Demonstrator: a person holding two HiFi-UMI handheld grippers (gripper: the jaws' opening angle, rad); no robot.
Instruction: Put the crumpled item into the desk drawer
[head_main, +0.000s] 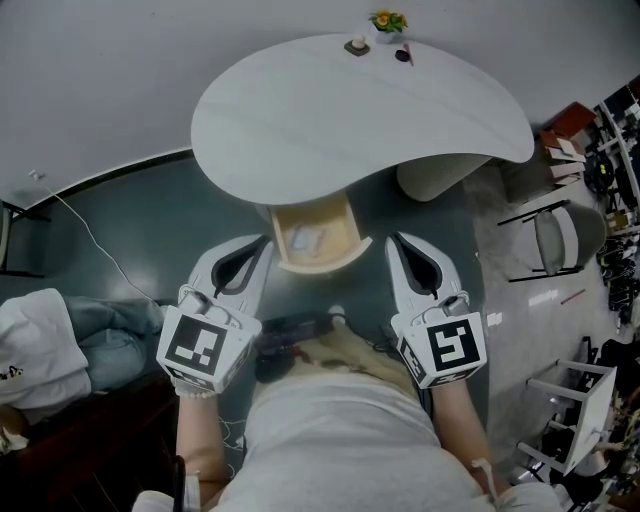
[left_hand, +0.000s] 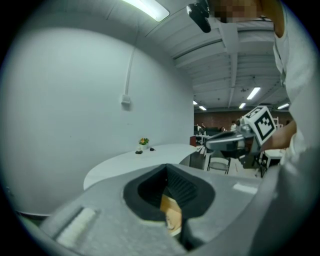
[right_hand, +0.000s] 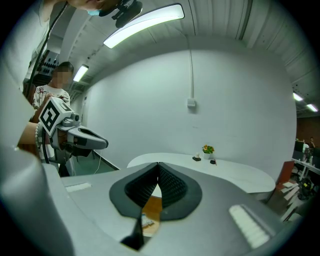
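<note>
**Crumpled item** (head_main: 307, 238): a small pale wad, lying on the wooden floor of the open drawer (head_main: 318, 264) under the near edge of the white desk (head_main: 330, 120). It is flanked by both tools and touched by neither. The left gripper (head_main: 262, 243) is held just beside the drawer's left wall and the right gripper (head_main: 396, 240) just beside its right wall. Both tips are level with the item and point toward the desk.

**Left gripper** (left_hand: 167, 171): jaws closed, tips met, nothing clamped. A strip of drawer wood and a pale scrap are seen through the gap behind the pads.

**Right gripper** (right_hand: 159, 166): jaws closed tip to tip, nothing held. The same wood and a pale fragment of the item (right_hand: 146, 220) are glimpsed through the gap.

**Hidden or unclear:** the back of the drawer is covered by the desk top. In both gripper views the item is mostly masked by the jaw bodies. Its material cannot be made out.

**Orientation:** the drawer's long axis runs from the desk toward the person. The wad is too small and shapeless for a long axis or heading to be assigned.

**Also present:** a potted plant (head_main: 387, 21) at the desk's far edge and a chair (head_main: 556, 240) at the right.
</note>
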